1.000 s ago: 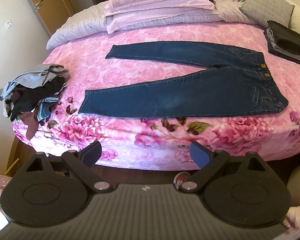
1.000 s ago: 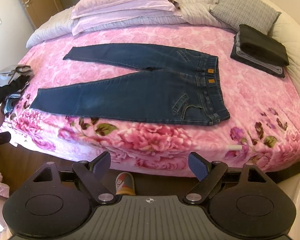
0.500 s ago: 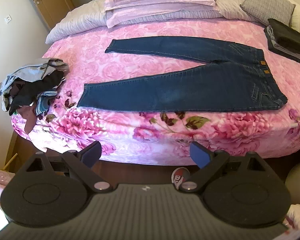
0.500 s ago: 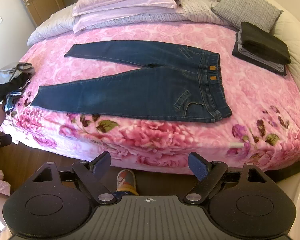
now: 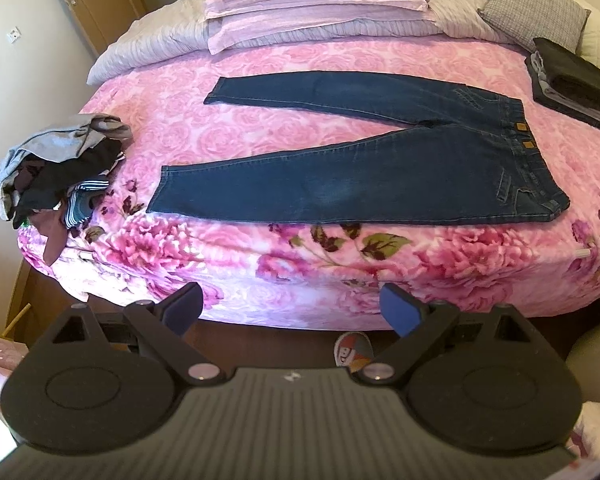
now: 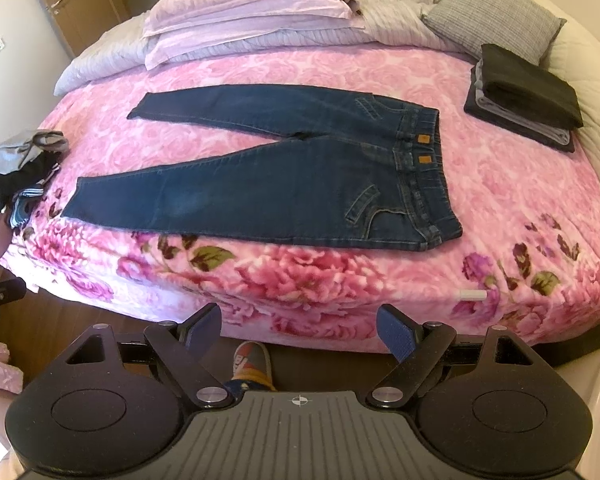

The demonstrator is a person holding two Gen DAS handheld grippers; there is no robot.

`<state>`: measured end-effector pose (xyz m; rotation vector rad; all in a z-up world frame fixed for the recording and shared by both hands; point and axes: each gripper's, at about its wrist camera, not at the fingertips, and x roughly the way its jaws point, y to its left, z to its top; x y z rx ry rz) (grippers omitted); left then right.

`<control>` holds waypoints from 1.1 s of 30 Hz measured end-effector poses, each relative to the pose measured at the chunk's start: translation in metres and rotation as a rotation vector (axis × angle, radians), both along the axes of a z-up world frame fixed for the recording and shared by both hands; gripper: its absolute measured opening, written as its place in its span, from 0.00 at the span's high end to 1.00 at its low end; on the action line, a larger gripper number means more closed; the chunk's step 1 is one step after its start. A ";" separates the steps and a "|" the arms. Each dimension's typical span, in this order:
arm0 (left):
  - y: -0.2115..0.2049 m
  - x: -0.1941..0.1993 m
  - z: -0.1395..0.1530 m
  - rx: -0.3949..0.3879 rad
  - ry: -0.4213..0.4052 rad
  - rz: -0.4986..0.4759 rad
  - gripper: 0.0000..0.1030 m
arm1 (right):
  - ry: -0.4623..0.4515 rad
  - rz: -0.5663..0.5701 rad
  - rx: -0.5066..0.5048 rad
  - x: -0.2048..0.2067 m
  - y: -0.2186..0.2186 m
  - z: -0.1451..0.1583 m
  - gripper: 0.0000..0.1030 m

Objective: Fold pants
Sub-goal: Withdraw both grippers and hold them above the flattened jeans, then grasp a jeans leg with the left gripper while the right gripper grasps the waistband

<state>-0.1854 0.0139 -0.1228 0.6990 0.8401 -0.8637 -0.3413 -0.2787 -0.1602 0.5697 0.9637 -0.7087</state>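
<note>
1. Covering most of both views, the bed (image 5: 260, 264) carried a pink floral blanket (image 6: 300, 272), with lilac pillows (image 6: 252, 4) at its head.
2. The jeans (image 5: 360, 184) lay flat and unfolded across the blanket, legs spread in a V toward the left, waistband to the right, the near leg along the bed's front edge.
3. A stack of folded dark clothes (image 6: 524, 92) sat on the blanket well apart from the waistband, near a grey cushion (image 6: 496, 16).
4. A loose heap of clothes (image 5: 56, 168) lay at the bed's left edge, near the leg hems.
5. The left gripper (image 5: 290, 308) hung short of the bed's front edge, fingers spread wide, holding nothing.
6. The right gripper (image 6: 298, 330) hung likewise, fingers apart and empty, above a slipper (image 6: 252, 364) on the floor.
</note>
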 end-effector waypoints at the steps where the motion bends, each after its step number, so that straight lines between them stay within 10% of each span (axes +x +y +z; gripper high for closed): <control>1: -0.002 0.000 -0.001 0.002 0.002 -0.002 0.09 | -0.001 -0.001 -0.002 0.001 -0.002 0.000 0.20; 16: -0.082 0.061 -0.020 -0.001 0.056 -0.051 0.06 | -0.014 -0.075 0.042 0.042 -0.071 -0.015 0.20; 33: -0.303 0.223 -0.143 0.083 0.167 -0.293 0.07 | -0.069 -0.209 0.187 0.123 -0.282 -0.128 0.24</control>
